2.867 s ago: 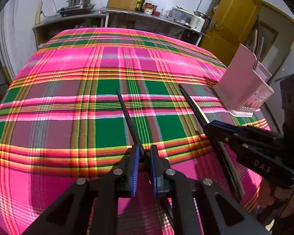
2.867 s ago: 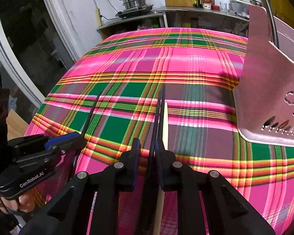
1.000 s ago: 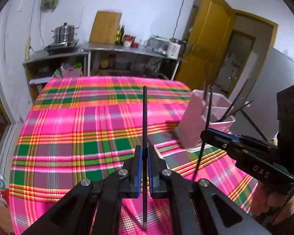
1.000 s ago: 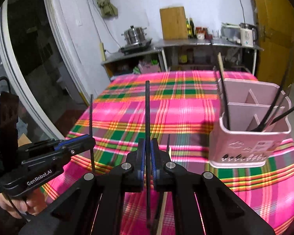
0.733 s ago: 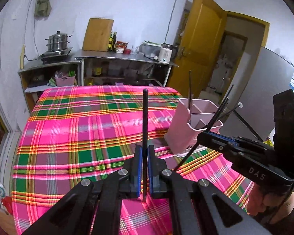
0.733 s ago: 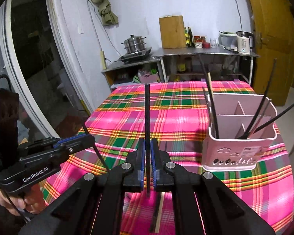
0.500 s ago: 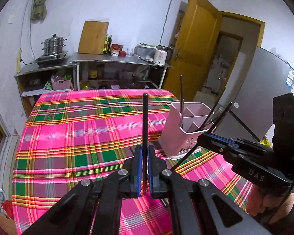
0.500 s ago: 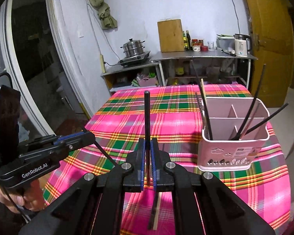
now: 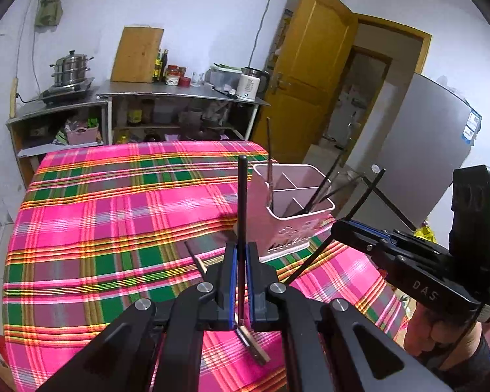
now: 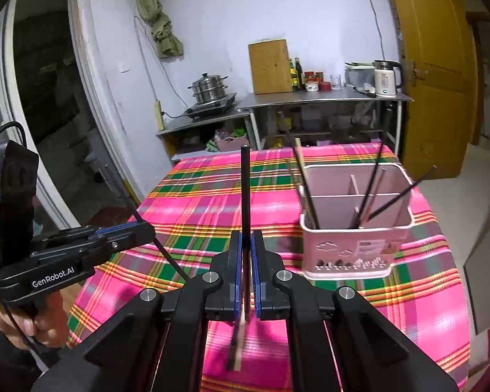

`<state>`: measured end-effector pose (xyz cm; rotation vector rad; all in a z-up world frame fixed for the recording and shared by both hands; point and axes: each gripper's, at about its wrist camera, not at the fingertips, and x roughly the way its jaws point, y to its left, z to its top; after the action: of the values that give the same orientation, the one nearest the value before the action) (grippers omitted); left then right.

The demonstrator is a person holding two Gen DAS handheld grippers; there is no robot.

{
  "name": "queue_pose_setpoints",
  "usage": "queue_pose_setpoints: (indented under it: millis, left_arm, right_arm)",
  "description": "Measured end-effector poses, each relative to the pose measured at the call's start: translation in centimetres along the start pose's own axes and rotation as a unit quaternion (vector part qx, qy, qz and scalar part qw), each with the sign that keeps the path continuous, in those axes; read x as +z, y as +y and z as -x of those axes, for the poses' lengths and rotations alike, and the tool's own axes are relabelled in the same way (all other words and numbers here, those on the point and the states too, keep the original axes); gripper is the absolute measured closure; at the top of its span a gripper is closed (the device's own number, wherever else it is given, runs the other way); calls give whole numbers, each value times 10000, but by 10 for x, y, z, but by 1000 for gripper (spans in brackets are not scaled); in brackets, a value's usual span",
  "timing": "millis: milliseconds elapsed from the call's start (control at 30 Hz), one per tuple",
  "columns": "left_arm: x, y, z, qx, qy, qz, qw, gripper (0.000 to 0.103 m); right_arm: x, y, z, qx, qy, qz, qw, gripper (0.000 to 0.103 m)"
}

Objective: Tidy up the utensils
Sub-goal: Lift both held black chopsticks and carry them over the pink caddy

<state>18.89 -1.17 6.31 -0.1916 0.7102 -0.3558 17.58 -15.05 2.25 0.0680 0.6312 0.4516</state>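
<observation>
My left gripper (image 9: 241,254) is shut on a black chopstick (image 9: 242,196) that stands upright between its pads. My right gripper (image 10: 246,238) is shut on a second black chopstick (image 10: 245,189), also upright. In the left wrist view, the right gripper (image 9: 338,225) holds its stick slanted, just right of the pink utensil holder (image 9: 290,222). The left gripper (image 10: 147,228) shows at the left of the right wrist view. The holder (image 10: 356,245) has several compartments with several chopsticks in it. A loose pair of chopsticks (image 10: 236,352) lies on the plaid tablecloth (image 10: 196,215) under the grippers.
The table's right edge lies just beyond the holder. Behind the table stands a metal counter (image 9: 179,93) with a steamer pot, bottles, a kettle and a wooden board. A yellow door (image 9: 307,75) and a grey fridge (image 9: 424,150) are to the right, a doorway (image 10: 49,98) to the left.
Both grippers have lifted their chopsticks off the cloth and risen. They have drawn back from the holder, which now looks smaller and lower. The pair left on the table shows beneath.
</observation>
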Motion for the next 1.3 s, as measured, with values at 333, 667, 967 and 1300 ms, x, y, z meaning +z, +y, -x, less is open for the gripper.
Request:
queue_pose_setpoints:
  millis: [333,667,967,1300]
  left_arm:
    - [32,-26,-21,-280,-1,-146,9995,98]
    - [95,-48,-24,-469,-414,-220,9978,98]
    - [133,-56,-40,-449,-640,-246,9966,98]
    - [120,-50,-81,-415,-353,-200,9983,98]
  right_arm:
    - [12,-27,13,-249,-190,-176,9994,97]
    - [60,-48,34,-512,-720,-181,9959,97]
    - [92,-59,32,-690,-1016,-114,9924,97]
    - [81,-62,3,-863,-831,-43,9928,97]
